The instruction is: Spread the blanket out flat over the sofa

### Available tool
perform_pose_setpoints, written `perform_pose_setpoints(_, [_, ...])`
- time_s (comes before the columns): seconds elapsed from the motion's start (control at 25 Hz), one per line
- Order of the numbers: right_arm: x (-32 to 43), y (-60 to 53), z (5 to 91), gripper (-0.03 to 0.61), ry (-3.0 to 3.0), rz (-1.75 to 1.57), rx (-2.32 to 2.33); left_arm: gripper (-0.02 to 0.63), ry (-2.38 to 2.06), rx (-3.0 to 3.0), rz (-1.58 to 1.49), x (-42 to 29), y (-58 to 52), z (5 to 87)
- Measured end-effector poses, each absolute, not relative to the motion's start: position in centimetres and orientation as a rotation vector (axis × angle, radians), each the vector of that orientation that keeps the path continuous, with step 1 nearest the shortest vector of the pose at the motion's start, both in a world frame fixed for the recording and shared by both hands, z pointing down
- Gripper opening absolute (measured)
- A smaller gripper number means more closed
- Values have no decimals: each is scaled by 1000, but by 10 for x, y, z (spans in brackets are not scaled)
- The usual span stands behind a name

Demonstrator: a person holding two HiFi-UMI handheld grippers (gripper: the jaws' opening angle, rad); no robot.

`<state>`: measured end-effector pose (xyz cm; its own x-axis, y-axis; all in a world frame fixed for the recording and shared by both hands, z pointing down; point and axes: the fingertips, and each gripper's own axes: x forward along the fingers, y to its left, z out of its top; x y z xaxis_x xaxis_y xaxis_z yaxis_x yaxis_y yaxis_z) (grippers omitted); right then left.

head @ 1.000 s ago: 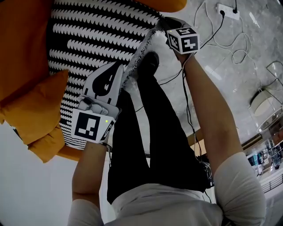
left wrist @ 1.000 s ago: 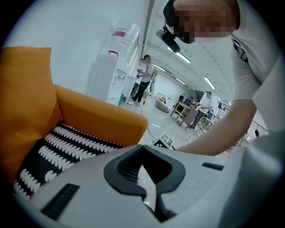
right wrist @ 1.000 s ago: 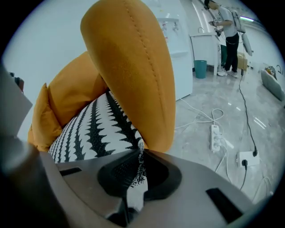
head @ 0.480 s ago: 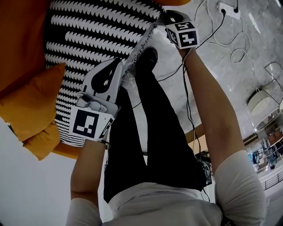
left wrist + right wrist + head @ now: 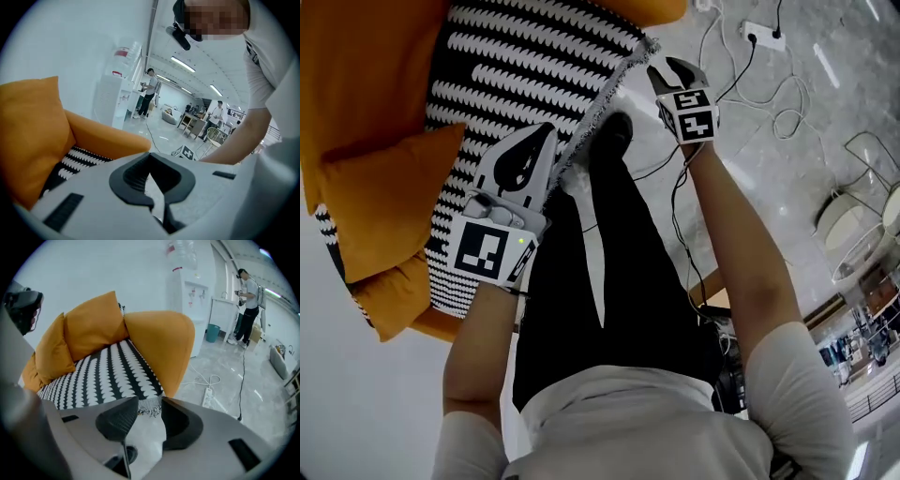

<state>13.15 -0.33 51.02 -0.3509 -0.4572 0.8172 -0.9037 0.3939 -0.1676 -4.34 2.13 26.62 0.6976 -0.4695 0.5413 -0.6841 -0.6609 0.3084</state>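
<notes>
Head view: black-and-white blanket (image 5: 516, 75) lying over the seat of the orange sofa (image 5: 366, 84), fringed edge along the seat's front edge; left gripper (image 5: 547, 133) on that edge, right gripper (image 5: 670, 67) at its far corner. Left gripper view: pads almost together, pinching a thin pale fold of blanket. Right gripper view: jaws opening, white fringed corner loose between the pads, stripes stretching ahead across the seat.

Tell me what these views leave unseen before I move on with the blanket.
- Black-and-white patterned blanket under the orange cushions: head view, the cushions cover it.
- The blanket's edge beneath the left gripper: head view, the gripper covers it.
- Whether the left tongs pinch fabric: left gripper view, tips together, pale strip behind unclear.
- Orange sofa's back: head view, top edge cuts it.
</notes>
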Motion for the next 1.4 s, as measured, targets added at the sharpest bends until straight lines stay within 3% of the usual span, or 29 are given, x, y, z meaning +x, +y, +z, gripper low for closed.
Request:
perform_pose_setpoints(0.24, [96, 30, 397, 166, -2052, 682, 1280, 9, -915, 2511, 440, -87, 60, 208])
perform_pose_setpoints(0.48, [52, 70, 234, 163, -2186, 633, 1361, 9, -957, 2583, 395, -117, 95, 90])
perform_pose_setpoints(0.8, [-9, 110, 37, 110, -2364, 451, 1410, 9, -1002, 2701, 315, -168, 135, -51])
perform_pose_setpoints(1.12, [-60, 175, -101, 53, -2498, 260, 1385, 9, -1096, 2806, 282, -226, 198, -144])
perform_pose_setpoints(1.4, [-99, 229, -168, 38, -2588, 154, 1368, 9, -1113, 2802, 149, -265, 241, -198])
